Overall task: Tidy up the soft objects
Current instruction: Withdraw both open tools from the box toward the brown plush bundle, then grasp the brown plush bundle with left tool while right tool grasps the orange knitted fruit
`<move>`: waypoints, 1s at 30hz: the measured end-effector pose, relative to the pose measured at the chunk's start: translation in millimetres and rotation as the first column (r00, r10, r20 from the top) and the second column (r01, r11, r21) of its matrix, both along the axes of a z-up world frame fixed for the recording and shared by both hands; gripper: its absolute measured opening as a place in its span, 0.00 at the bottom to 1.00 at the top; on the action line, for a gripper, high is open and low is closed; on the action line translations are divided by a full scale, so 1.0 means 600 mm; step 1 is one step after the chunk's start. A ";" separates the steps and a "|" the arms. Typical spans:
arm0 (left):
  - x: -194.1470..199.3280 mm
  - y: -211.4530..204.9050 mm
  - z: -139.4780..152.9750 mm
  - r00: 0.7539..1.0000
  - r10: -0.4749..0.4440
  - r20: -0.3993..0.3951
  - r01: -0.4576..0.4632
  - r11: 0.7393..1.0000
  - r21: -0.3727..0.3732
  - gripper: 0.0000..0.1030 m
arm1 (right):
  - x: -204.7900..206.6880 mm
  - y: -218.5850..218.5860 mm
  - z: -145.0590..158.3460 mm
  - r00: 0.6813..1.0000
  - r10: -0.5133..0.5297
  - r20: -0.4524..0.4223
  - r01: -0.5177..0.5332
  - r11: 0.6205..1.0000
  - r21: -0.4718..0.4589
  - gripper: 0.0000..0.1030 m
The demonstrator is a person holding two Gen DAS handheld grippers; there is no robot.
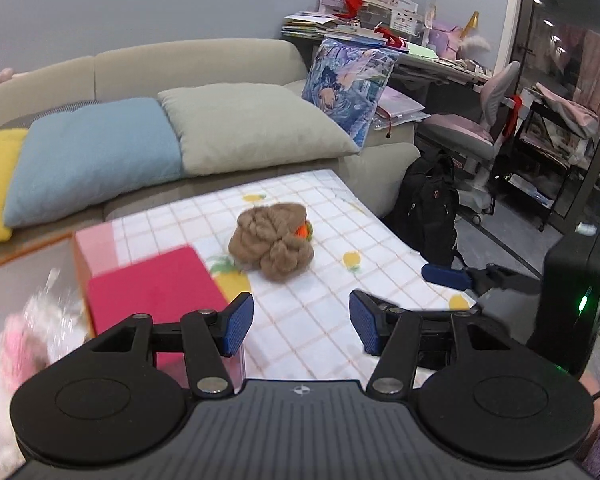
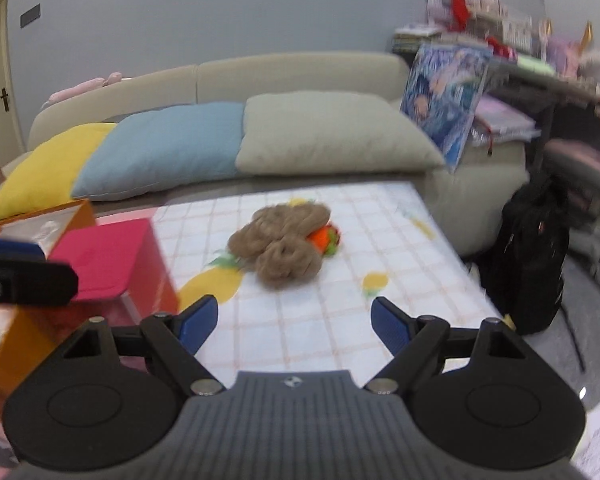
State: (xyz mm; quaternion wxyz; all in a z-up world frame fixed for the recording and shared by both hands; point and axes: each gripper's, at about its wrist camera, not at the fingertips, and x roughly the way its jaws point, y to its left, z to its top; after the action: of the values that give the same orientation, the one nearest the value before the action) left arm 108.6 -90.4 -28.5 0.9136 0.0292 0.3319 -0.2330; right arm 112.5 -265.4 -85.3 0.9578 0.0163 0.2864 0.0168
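Centrally, left gripper (image 1: 301, 326) hovering over the checked tablecloth (image 1: 332, 312), jaws standing apart with nothing between the blue pads (image 1: 236, 322); right gripper (image 2: 294, 326) likewise hanging with jaws spread wide and empty above the same cloth. Both pointing toward the brown plush toy (image 1: 272, 242), lying alone near the middle of the cloth, well apart from either set of fingertips. Showing an orange and green patch (image 2: 325, 238) at the toy's right side, probably part of the toy itself, though blurred. Lying out in the open, so apparently waiting as the next soft object to be collected; approaching from two sides probably suiting its wide, floppy shape.

Standing at the left edge of the cloth: a pink box (image 1: 152, 288), closed or solid on top as far as can be told, contents not showing. Sitting just beside it, further left, an orange-edged container (image 2: 44, 220) holding something pale and crinkly, seemingly plastic-wrapped, too blurred to name; a pink and white fluffy item (image 1: 16, 344) lying at the left margin of the left wrist view, possibly inside that same container, not certain. Likely serving as the destination for soft things, judging by position alone.

Beyond the table: yellow cushion (image 2: 48, 168), blue cushion (image 2: 164, 148) and beige cushion (image 2: 328, 136) leaning in a row along the sofa (image 2: 292, 72), a black backpack (image 2: 532, 260) resting on the floor to the right.
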 end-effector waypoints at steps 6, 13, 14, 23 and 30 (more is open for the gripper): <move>0.068 -0.027 0.003 1.000 -0.030 0.000 0.030 0.998 0.050 0.63 | 0.049 -0.005 -0.028 1.000 0.016 0.027 -0.015 1.000 -0.019 0.76; 0.161 -0.066 -0.018 0.998 -0.032 -0.060 0.038 0.995 0.093 0.63 | 0.113 -0.015 -0.060 0.998 0.034 0.054 -0.032 0.999 -0.032 0.73; 0.173 -0.071 -0.024 0.997 -0.024 -0.068 0.031 0.994 0.101 0.63 | 0.122 -0.014 -0.065 0.997 0.046 0.061 -0.043 0.998 -0.040 0.73; 0.269 -0.114 -0.079 0.964 0.133 -0.228 -0.125 0.991 0.050 0.64 | 0.202 -0.060 -0.108 1.000 0.009 0.008 -0.008 0.999 -0.041 0.60; 0.326 -0.150 -0.138 0.914 0.269 -0.304 -0.269 0.962 0.044 0.70 | 0.224 -0.100 -0.128 0.996 -0.088 -0.016 0.087 0.996 -0.035 0.56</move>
State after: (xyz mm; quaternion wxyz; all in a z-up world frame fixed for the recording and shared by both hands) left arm 304.0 -180.3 -111.1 0.8742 -0.0529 0.4707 -0.1065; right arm 246.6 -325.6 -162.0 0.9552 0.0127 0.2942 -0.0303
